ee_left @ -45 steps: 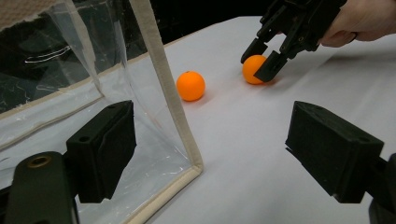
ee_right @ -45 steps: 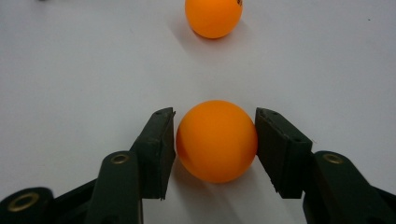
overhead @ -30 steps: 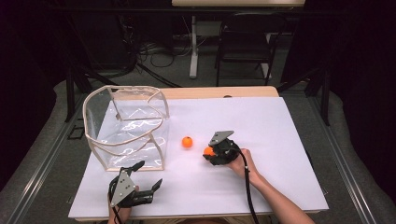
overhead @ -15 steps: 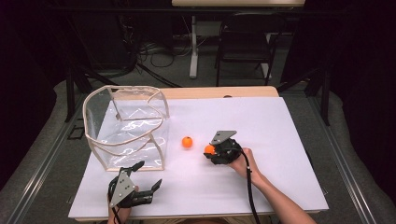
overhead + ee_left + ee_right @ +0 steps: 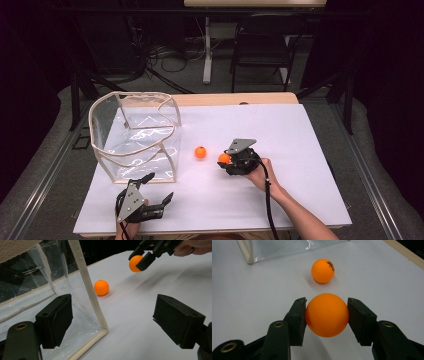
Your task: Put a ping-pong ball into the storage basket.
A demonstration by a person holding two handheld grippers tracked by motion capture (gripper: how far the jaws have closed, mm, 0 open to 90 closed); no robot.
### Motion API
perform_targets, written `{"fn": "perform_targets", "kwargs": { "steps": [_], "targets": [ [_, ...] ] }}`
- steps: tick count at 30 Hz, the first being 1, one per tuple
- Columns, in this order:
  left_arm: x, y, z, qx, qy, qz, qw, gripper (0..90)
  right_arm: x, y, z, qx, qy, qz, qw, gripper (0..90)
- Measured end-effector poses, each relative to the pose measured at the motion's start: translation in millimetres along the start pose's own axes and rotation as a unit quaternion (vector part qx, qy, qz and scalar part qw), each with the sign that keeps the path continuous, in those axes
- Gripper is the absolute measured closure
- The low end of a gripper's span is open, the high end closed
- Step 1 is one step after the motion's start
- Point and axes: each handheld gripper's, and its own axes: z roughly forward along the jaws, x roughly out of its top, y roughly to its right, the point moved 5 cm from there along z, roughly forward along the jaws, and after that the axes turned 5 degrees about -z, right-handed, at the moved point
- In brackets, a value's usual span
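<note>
The right tongs (image 5: 327,315) are clamped on an orange ball (image 5: 327,314), one black pad pressed to each side of it; in the left gripper view the same held ball (image 5: 135,263) hangs clear above the tabletop (image 5: 300,135). The held ball's visible face is plain. Just beyond it a second orange ball (image 5: 323,270) lies loose on the white surface, and the right gripper view catches a small dark print near its top, too small to read. From above, the two balls sit close together near the middle of the tabletop, the loose one (image 5: 200,152) between the right tongs (image 5: 223,160) and a clear bag (image 5: 135,137) with a beige fabric trim, which stands open-topped at the left. The left tongs (image 5: 159,186) rest at the near edge, spread wide and holding nothing, just in front of the bag. In their own view one pad (image 5: 56,317) shows through the clear wall, the trimmed corner standing between the two pads. Beyond the tabletop, a dark chair (image 5: 262,45) and cables (image 5: 165,52) on the floor.
</note>
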Motion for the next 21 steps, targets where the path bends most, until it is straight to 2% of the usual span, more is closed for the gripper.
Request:
{"fn": "perform_targets", "kwargs": {
  "steps": [21],
  "targets": [
    [0.0,0.4,0.6,-0.003,0.001,-0.005,1.0000,15.8,6.2,-0.3,-8.2,-0.005,0.016,0.000,0.9999,50.7]
  ]
}}
